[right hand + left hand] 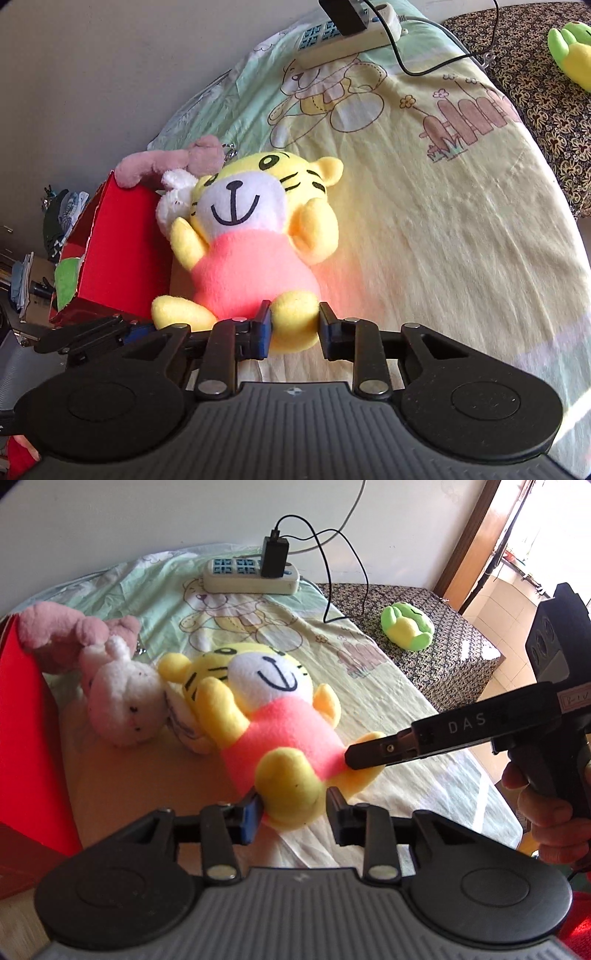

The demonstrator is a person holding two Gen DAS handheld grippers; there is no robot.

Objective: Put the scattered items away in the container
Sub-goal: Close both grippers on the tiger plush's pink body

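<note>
We have each gripper on a foot of the yellow tiger plush [255, 716], which lies on its back at the centre of both views. Low in the left wrist view, the left gripper [293, 812] has its fingers narrowed around one yellow foot, pads against its sides. The right gripper [294, 326] does the same on the other foot, low centre in its own view.

The risks we see: feet are soft and rounded, so either could squeeze out as we lift; and if our two hands pull apart, the toy may stretch or twist free. The pink-and-white rabbit [118, 701] presses against the tiger's head and could be dragged along.

Counting from left to right in the left view: one red container [26, 746] at the left edge, one rabbit, one tiger, one power strip [251, 576] at upper centre with one black charger [275, 555] plugged in, and one green plush [406, 627] at upper right, well apart on the dark patterned cloth [454, 646].
</note>
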